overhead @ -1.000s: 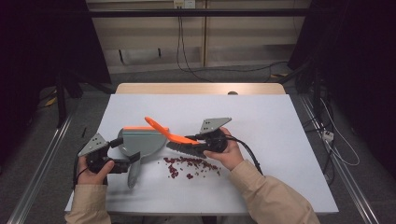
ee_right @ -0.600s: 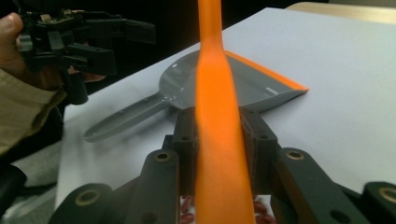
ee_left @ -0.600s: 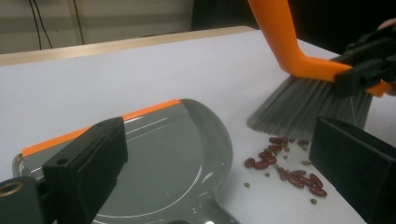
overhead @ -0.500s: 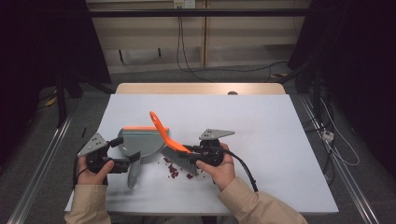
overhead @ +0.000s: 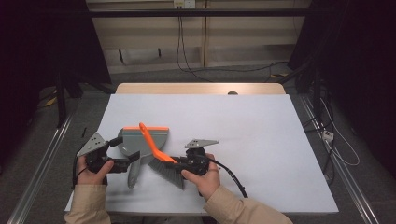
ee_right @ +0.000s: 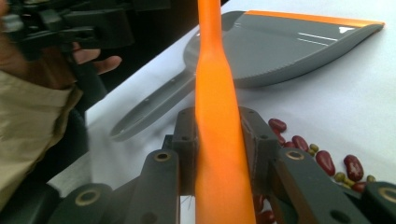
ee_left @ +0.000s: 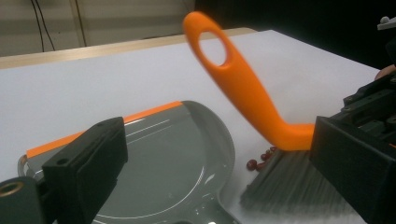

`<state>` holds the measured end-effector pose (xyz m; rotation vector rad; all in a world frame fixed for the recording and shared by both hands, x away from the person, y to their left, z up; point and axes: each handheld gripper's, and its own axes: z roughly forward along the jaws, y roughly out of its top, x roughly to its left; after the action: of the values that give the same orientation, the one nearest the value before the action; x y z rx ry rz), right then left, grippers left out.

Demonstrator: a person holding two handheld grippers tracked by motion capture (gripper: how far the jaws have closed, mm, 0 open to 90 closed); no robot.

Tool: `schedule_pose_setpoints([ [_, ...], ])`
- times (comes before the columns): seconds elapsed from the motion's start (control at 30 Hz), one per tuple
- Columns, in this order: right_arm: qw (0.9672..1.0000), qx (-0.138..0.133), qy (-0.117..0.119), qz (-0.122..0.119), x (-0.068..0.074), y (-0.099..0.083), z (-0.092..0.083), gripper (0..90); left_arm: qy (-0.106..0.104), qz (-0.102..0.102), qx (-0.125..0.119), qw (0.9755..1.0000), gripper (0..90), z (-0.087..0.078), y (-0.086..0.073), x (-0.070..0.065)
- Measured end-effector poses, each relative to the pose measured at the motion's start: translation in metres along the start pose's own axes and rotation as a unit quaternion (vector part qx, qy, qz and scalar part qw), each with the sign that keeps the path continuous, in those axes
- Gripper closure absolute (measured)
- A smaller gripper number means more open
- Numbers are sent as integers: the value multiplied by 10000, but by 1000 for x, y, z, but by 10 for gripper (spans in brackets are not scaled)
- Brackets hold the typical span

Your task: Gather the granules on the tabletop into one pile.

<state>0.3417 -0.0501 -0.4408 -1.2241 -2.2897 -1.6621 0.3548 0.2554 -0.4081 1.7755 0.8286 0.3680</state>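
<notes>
Right gripper (ee_right: 217, 154) clamped around orange brush handle (ee_right: 212, 93).

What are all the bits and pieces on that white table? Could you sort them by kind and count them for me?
Dustpan, grey with an orange edge: 1
Brush, orange handle, dark bristles: 1
Hand-held grippers: 2, the left gripper and the right gripper, which is clamped on the brush handle
Pile of red and small greenish beans: 1 (too many and too hidden to count singly)
Total: 5

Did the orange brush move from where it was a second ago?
Yes. The brush slid toward the person's left, closer to the gray dustpan, which stayed put. The right gripper holds its handle.
</notes>
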Motion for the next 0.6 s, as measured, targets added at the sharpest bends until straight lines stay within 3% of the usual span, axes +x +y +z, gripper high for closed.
schedule_pose_setpoints([
  [0.07, 9999, -9, -38, 148, -2, 1, 4, 710, -6, 0, 0, 10000, 43, 0, 0, 0],
  [0.13, 9995, 46, -285, 91, -4, 3, 7, 713, -4, 8, 2, 10000, 43, 0, 0, 0],
  [0.23, 9985, 131, -432, 304, -12, 5, 7, 712, 2, 13, 6, 10000, 43, 0, 0, 0],
  [0.6, 9943, 273, -720, 731, -27, 1, -7, 700, -5, 47, 12, 10000, 43, 0, 0, -1],
])
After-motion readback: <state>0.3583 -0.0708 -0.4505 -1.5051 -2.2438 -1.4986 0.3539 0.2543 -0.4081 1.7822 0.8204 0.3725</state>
